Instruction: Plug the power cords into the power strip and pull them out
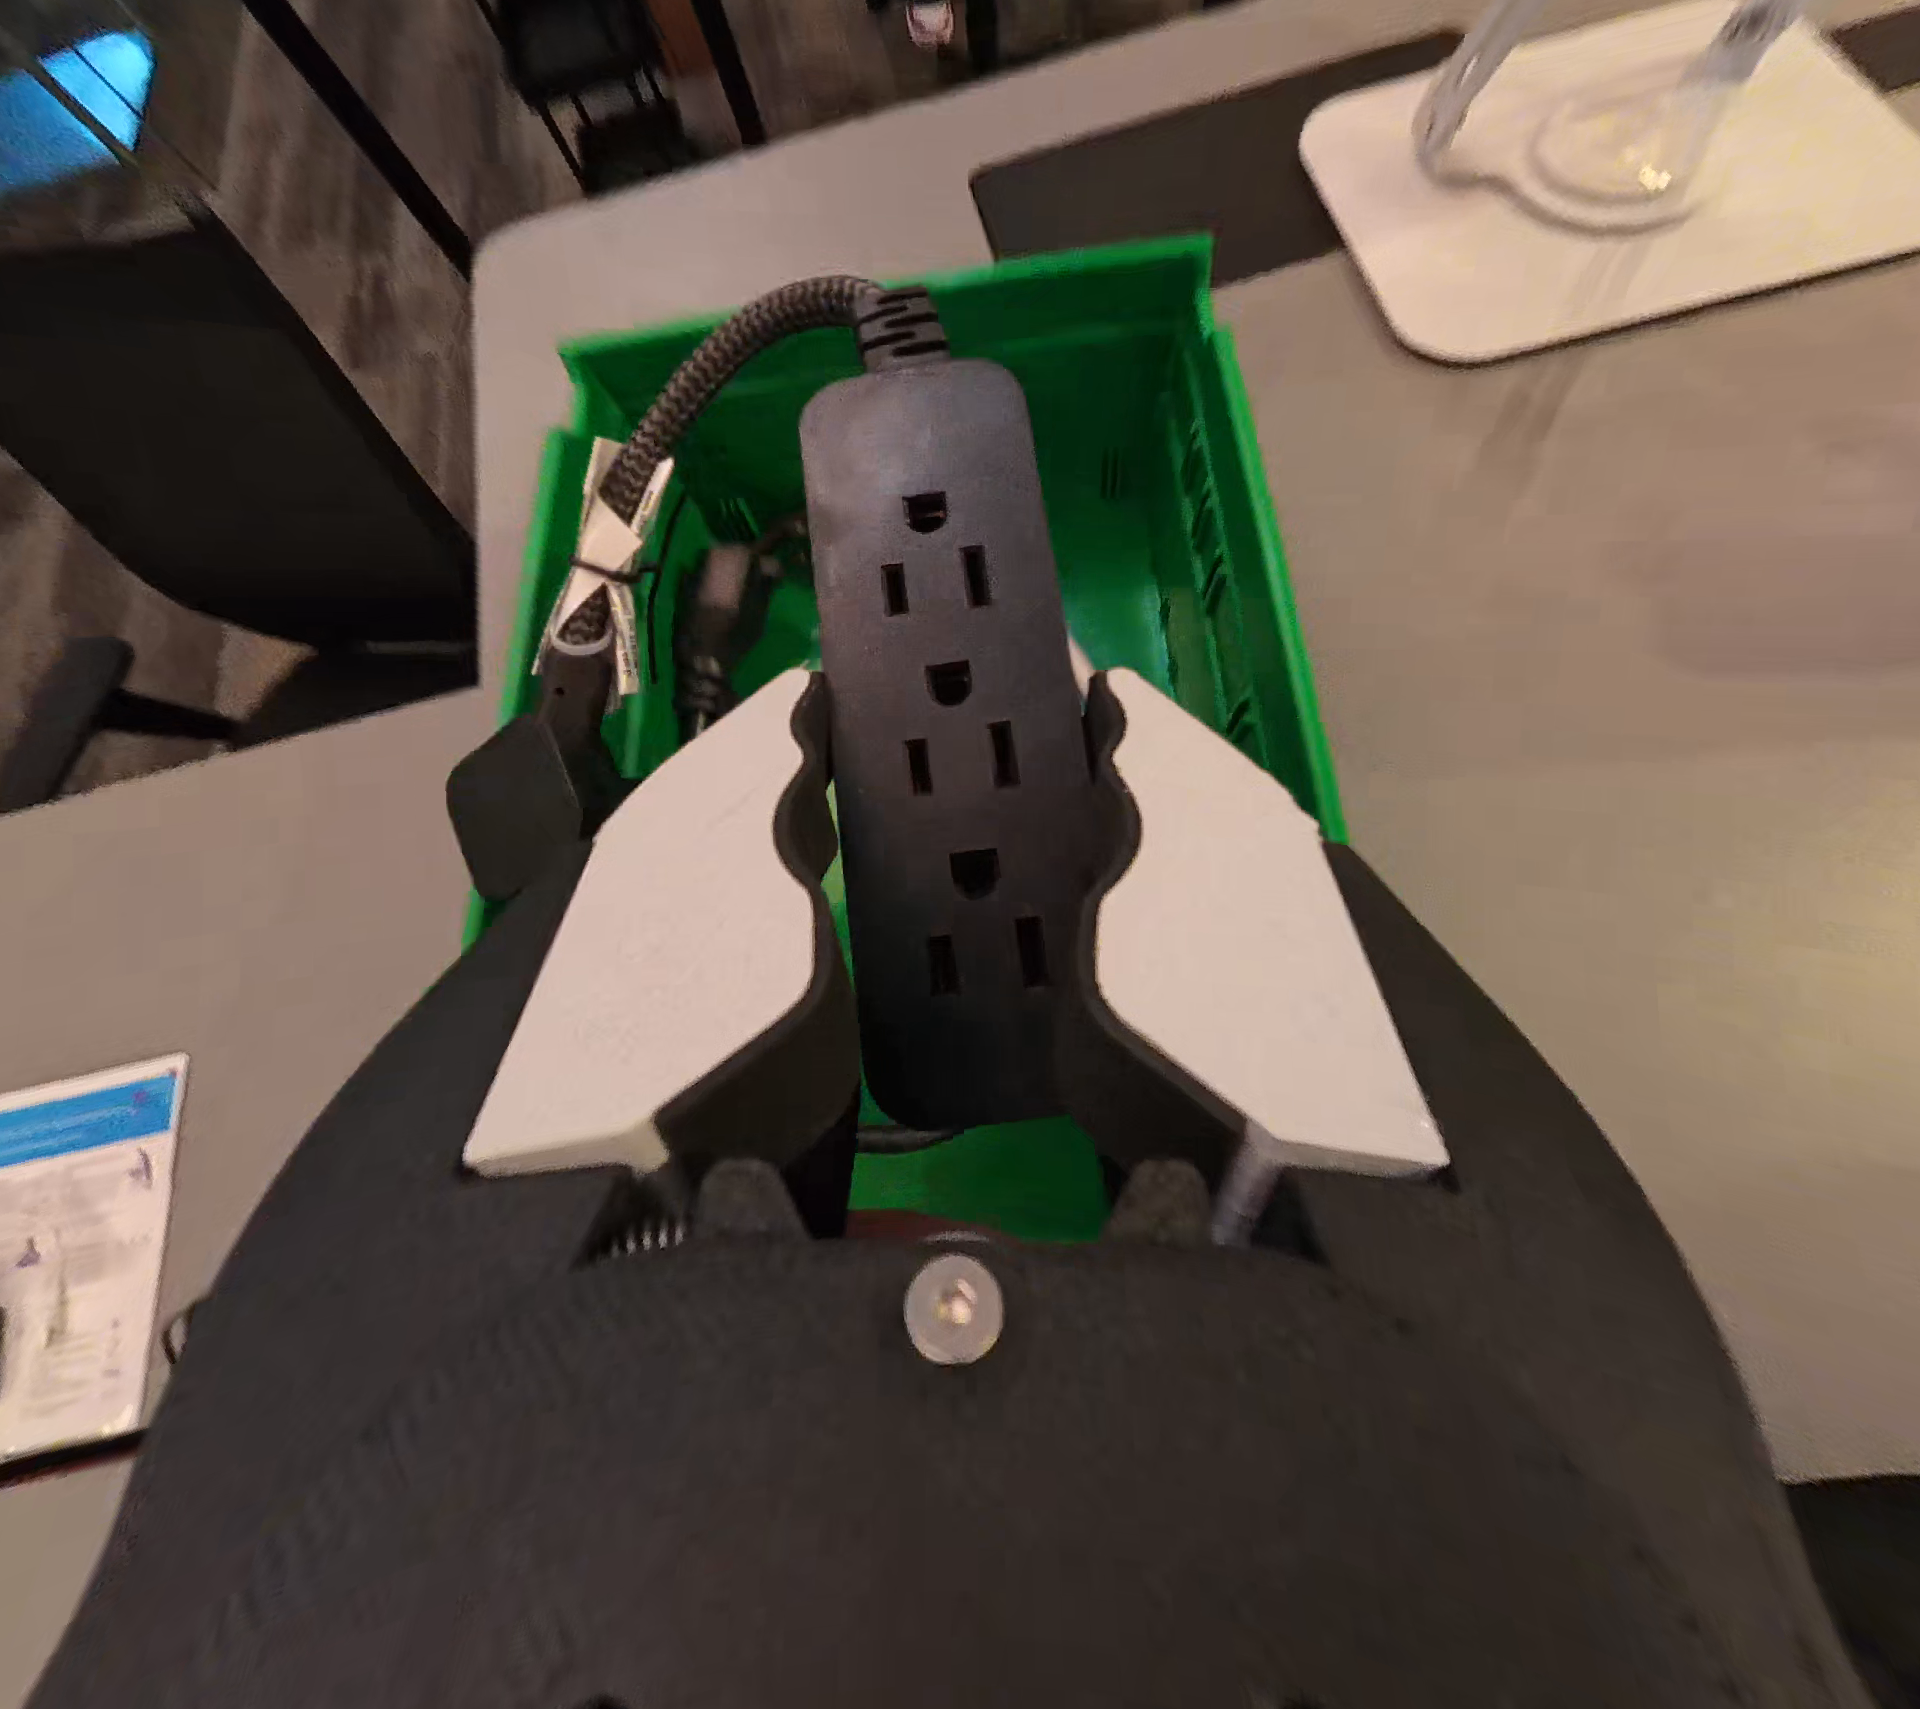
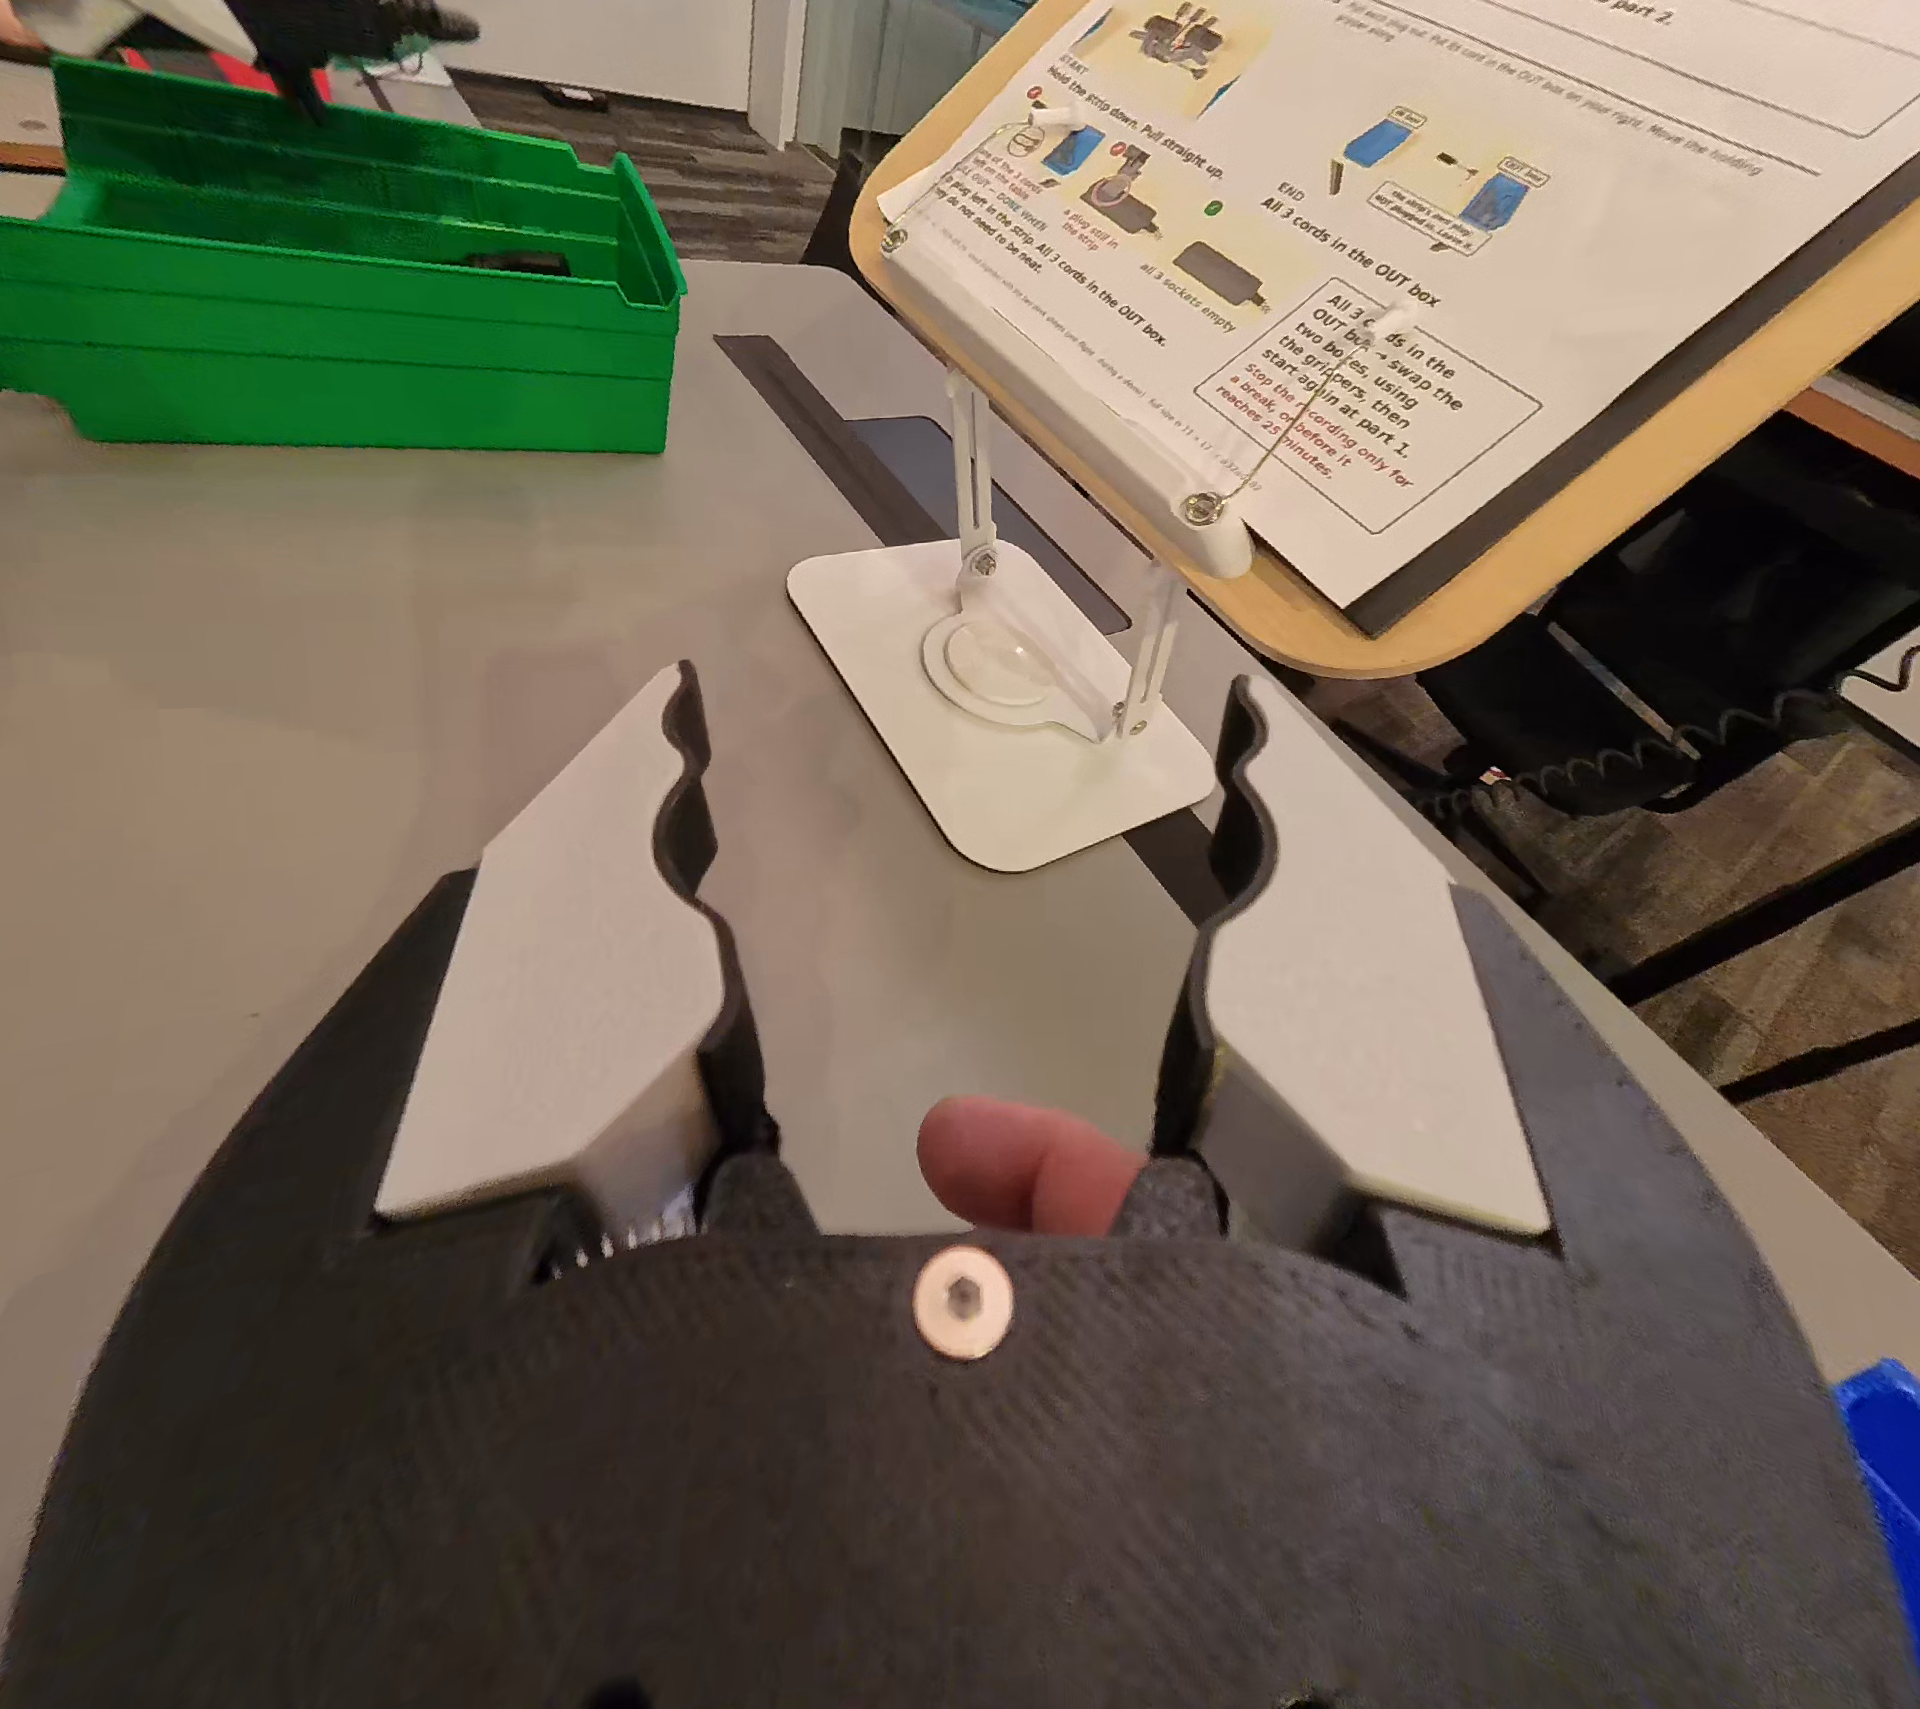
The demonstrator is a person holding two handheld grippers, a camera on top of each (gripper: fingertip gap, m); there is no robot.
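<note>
While the left gripper [image 1: 956,838] clamps the strip [image 1: 951,724] across its width, I read the strip's long axis as running straight up the middle of the left wrist view, in line with the fingers, cord end toward the top of the frame. Its three sockets face the camera and all are empty. The strip is held above the green bin [image 1: 1247,516], which sits on the grey table [image 1: 1558,724]; a black plug [image 1: 717,610] lies inside the bin at centre left, beside the braided cord [image 1: 686,402].

My right gripper [image 2: 961,786] stands spread apart and holds nothing, over bare table at the lower middle of the right wrist view, with a white stand [image 2: 997,786] just ahead. From there, the bin [image 2: 343,329] and the strip [image 2: 343,12] lie at the upper left, well apart from it.

I judge the left gripper far nearer the cords, but occupied; fetching a plug falls to the right, which must travel up and left.
</note>
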